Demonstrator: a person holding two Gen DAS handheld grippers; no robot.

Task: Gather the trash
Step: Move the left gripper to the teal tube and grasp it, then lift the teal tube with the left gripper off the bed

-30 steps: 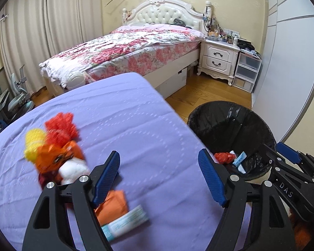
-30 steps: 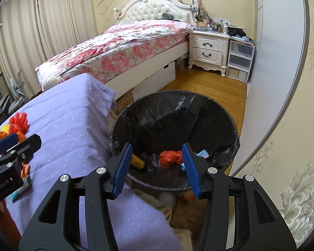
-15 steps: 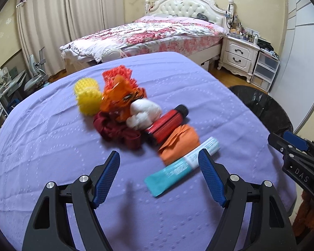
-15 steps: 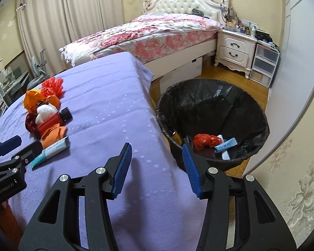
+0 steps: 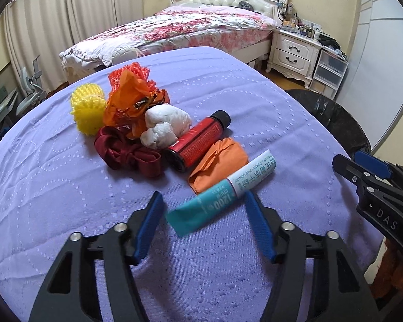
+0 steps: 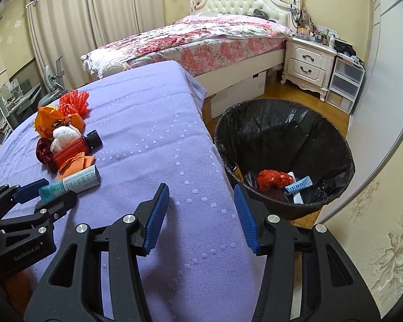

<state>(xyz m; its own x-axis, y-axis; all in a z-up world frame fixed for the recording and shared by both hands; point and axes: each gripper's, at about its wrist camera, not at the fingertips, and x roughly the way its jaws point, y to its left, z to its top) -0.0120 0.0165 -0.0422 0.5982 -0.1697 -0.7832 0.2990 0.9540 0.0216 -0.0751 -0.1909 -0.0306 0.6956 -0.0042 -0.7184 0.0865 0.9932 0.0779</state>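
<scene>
A pile of trash lies on the purple table [image 5: 53, 187]: a teal and white tube [image 5: 223, 190], an orange paper wad [image 5: 217, 163], a red bottle with a black cap [image 5: 198, 141], white crumpled tissue [image 5: 165, 127], dark red ribbon [image 5: 126, 151], orange wrapper [image 5: 133, 99] and yellow foam net [image 5: 87, 107]. My left gripper [image 5: 202, 209] is open, its blue pads on either side of the tube's teal end. My right gripper [image 6: 201, 206] is open and empty over the table's right edge. The black-lined bin [image 6: 282, 150] holds a red wad [image 6: 274, 178] and small wrappers.
A bed [image 6: 201, 37] with a floral cover stands behind the table. A white nightstand [image 6: 309, 61] and plastic drawers [image 6: 344, 83] are at the back right. The bin's rim [image 5: 335, 123] shows right of the table in the left wrist view. A wall panel [image 6: 384, 107] runs along the right.
My left gripper swung from the bin side to the trash pile and moved in around the teal tube. My right gripper moved back from above the bin to over the table's edge.
</scene>
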